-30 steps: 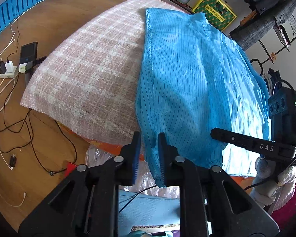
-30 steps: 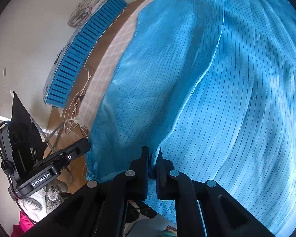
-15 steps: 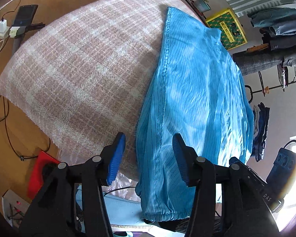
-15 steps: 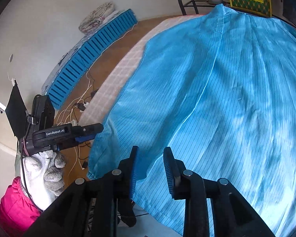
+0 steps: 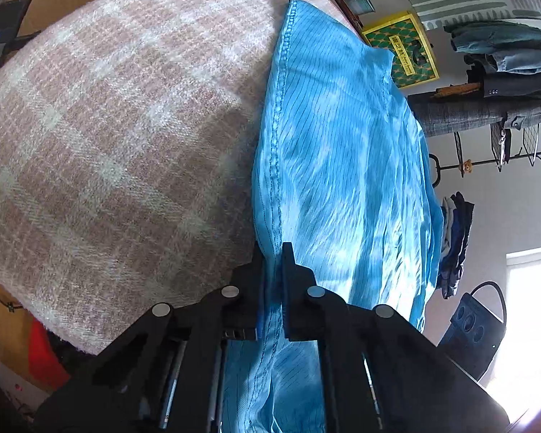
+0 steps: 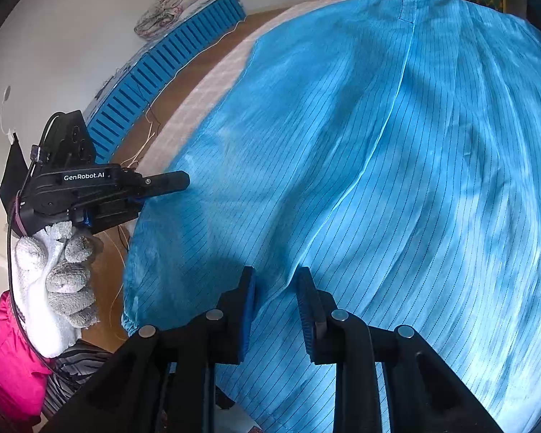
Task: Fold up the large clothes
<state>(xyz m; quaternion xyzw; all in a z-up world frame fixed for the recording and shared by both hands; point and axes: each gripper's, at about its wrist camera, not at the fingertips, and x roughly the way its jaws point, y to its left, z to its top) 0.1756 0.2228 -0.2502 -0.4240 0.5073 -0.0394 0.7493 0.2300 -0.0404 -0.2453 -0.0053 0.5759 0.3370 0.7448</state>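
A large bright blue pinstriped garment (image 5: 342, 162) lies spread over a pink and white plaid blanket (image 5: 126, 126). My left gripper (image 5: 273, 252) is shut on the garment's stitched left edge near the lower corner, and the hem runs down between its fingers. In the right wrist view the garment (image 6: 378, 144) fills most of the frame. My right gripper (image 6: 276, 272) hovers open over it, a raised seam ridge lying between its blue pads without being pinched. There the left gripper (image 6: 162, 180) shows at the garment's left edge, held by a white-gloved hand (image 6: 54, 270).
A yellow and green box (image 5: 400, 50) and a loaded clothes rack (image 5: 505, 72) stand beyond the blanket. A blue slatted panel (image 6: 169, 68) leans by the wall, with cables on the wooden floor. A red object (image 5: 43, 357) sits under the blanket's near edge.
My left gripper opened wide, moved down to the garment's left edge and closed on it. My right gripper let go of the seam fold it pinched and opened.
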